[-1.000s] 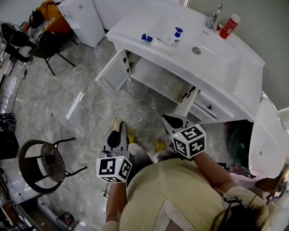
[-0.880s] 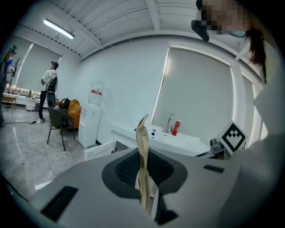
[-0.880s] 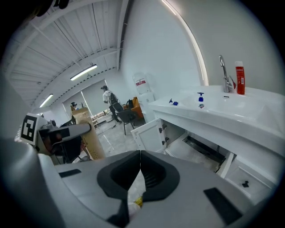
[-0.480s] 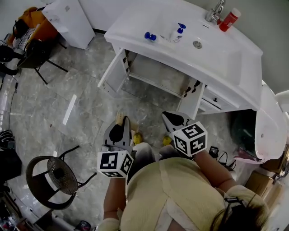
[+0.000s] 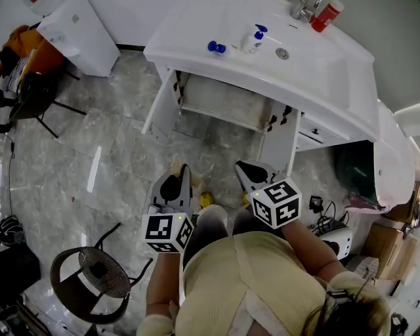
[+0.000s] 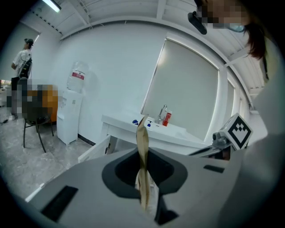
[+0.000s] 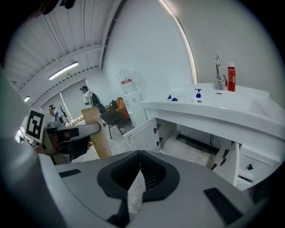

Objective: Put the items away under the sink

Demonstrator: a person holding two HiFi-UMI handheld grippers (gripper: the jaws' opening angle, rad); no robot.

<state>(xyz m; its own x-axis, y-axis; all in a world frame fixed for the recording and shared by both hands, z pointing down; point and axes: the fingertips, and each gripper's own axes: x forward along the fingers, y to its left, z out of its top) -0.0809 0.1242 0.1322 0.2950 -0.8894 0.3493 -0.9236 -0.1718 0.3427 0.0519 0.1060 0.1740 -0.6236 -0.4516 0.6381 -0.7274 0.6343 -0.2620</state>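
The carrying step is judged to be in hand. A thin tan sheet (image 6: pixel 143 133), of card or wood so far as can be told, is pinched edge-on in the left claw (image 6: pixel 142 156), whose jaws are pressed onto it; in the head view it is seen low in the centre of the frame, well apart from the cupboard (image 5: pixel 223 105) under the sink. The right claw (image 7: pixel 140 153) is pressed together with nothing between its jaws; only floor is seen through the gap below the tips. The cupboard is shown in the upper middle of the head view, with its doors (image 5: pixel 161 105) swung out. A red bottle (image 5: pixel 326 14), a pump bottle (image 5: pixel 252 39) and a small blue thing (image 5: pixel 216 47) stand on the bench (image 5: pixel 328 72) at the top of the frame. Next, the sheet would need to be brought forward and lowered through the opening, kept clear of the doors, and released inside; the things on the bench would remain to be fetched.
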